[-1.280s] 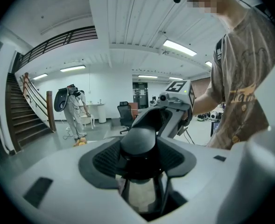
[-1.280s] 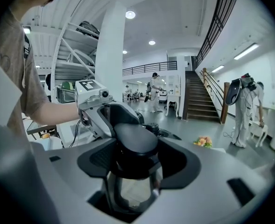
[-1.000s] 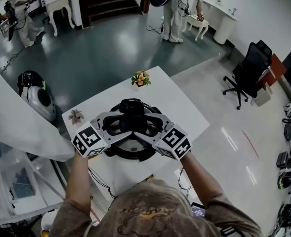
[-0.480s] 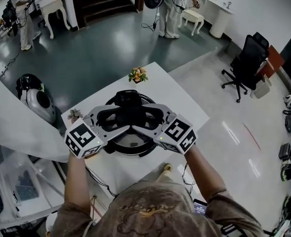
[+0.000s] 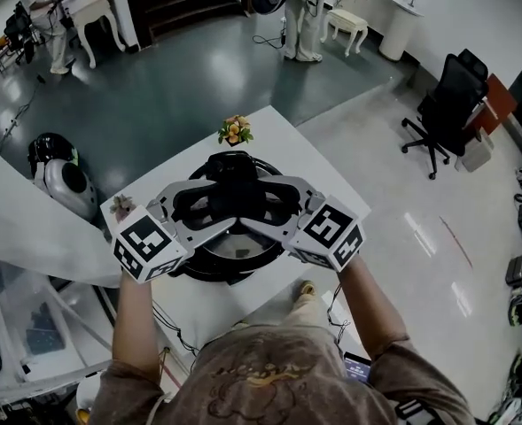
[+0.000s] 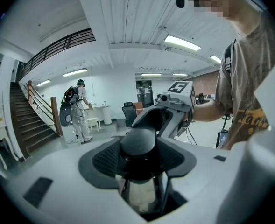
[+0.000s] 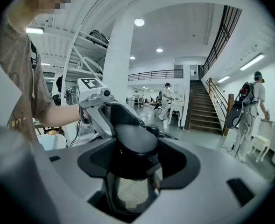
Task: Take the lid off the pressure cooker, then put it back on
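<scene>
The pressure cooker's lid [image 5: 234, 173] has a black handle bar [image 5: 236, 200] across its top. My left gripper [image 5: 209, 205] is shut on the bar's left end and my right gripper [image 5: 266, 204] on its right end. The lid hangs just above the cooker's pot [image 5: 229, 259], whose shiny inside shows under it. In the left gripper view the black handle [image 6: 138, 141] sits between my left gripper's [image 6: 139, 160] pads, with the right gripper [image 6: 174, 101] opposite. The right gripper view shows the handle [image 7: 135, 139] clamped in my right gripper [image 7: 132, 160], facing the left gripper [image 7: 97, 101].
The pot stands on a small white table [image 5: 318, 189] with a flower ornament [image 5: 234, 131] at its far corner and a smaller one [image 5: 121, 207] at left. Cables [image 5: 176, 326] hang off the near edge. A white machine [image 5: 64, 180] and an office chair [image 5: 447, 113] stand on the floor.
Both grippers have risen together with the lid, which now looks larger and nearer the camera. The pot has stayed on the table.
</scene>
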Demonstrator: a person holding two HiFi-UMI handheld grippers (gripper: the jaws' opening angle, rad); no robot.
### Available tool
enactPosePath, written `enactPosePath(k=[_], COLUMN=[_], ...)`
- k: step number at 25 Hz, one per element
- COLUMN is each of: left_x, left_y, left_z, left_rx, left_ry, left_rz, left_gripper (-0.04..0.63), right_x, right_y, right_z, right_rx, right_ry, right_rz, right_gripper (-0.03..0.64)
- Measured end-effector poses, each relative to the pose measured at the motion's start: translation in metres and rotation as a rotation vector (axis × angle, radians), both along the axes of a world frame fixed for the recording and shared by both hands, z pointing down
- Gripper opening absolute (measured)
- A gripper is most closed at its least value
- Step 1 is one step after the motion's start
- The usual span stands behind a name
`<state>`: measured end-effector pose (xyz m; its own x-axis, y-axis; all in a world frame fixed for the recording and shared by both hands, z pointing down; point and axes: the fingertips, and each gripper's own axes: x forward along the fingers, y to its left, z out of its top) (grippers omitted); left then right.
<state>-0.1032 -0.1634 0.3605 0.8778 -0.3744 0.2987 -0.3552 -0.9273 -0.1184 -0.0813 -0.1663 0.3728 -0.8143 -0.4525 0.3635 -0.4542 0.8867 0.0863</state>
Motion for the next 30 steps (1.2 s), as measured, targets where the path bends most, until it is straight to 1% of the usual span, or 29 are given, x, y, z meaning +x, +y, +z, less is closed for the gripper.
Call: enactPosePath(k=[3,7,9,14,18,22,26,30], left_x=[0.013,0.041,0.061,0.129,0.165,0.198,0.225,0.241], left_y=[-0.004,-0.011,-0.015,-0.038,-0.051,-0.060,-0.068,-0.075], left_z=[0.002,0.002,-0.001,-0.002,-0.001,-0.001,0.003,0.008], left_rx=[0.000,-0.015,-0.022,-0.029,-0.029,-0.038,-0.045,-0.049], left_ry=[-0.006,-0.017,-0.021,-0.028,-0.028,-0.018,-0.021,-0.019], left_rz=[-0.015,-0.033,-0.047,-0.086,-0.115,-0.155,-0.192,-0.215], left_gripper=[0.252,0.252,0.252,0.252,0.252,0.252,0.252,0.252], right_x=[0.013,0.039,0.059,0.127,0.163,0.196,0.222,0.237], right_y=[-0.004,-0.011,-0.017,-0.040,-0.054,-0.063,-0.070,-0.078], right_z=[0.002,-0.001,-0.004,-0.006,-0.004,-0.006,-0.002,0.003], right_rx=[0.002,-0.002,-0.001,-0.003,0.000,-0.002,-0.011,-0.018], right_ry=[-0.010,-0.018,-0.020,-0.035,-0.036,-0.016,-0.003,0.000], right_rz=[-0.010,-0.032,-0.045,-0.084,-0.113,-0.152,-0.190,-0.210], right_gripper=[0.278,0.278,0.278,0.278,0.278,0.278,0.278,0.278])
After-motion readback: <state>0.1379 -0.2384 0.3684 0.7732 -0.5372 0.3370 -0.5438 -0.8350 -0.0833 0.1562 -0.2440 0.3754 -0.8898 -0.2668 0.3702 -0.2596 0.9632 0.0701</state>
